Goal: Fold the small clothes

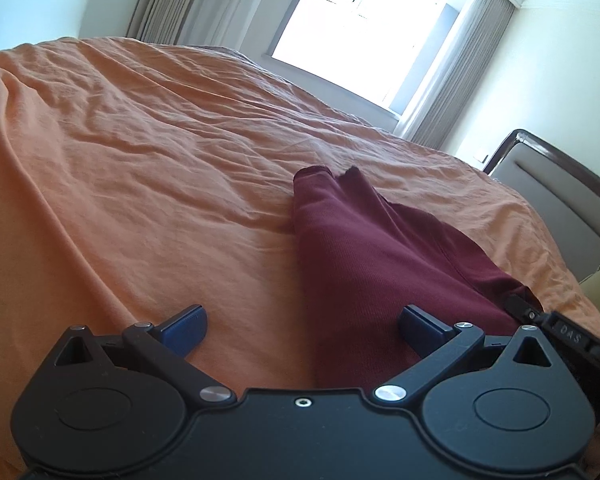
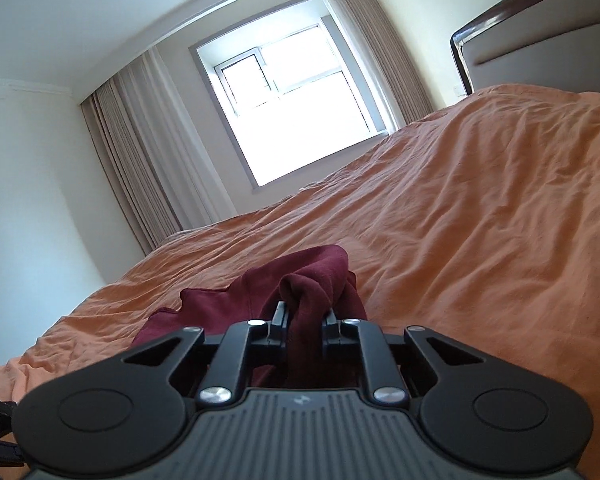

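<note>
Right claw (image 2: pixel 307 320) clamped on a bunched fold of soft maroon knit garment (image 2: pixel 300 280), left claw (image 1: pixel 302 330) spread wide with blue pads, low over the garment's edge, garment lying on wrinkled orange bed sheet (image 1: pixel 140 160), padded headboard (image 1: pixel 560 200) beyond.

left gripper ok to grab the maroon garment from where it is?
Probably yes. The left gripper is open, and the maroon garment lies on the orange bedsheet right by its fingers, nothing between. The right gripper already pinches another bunch.
</note>
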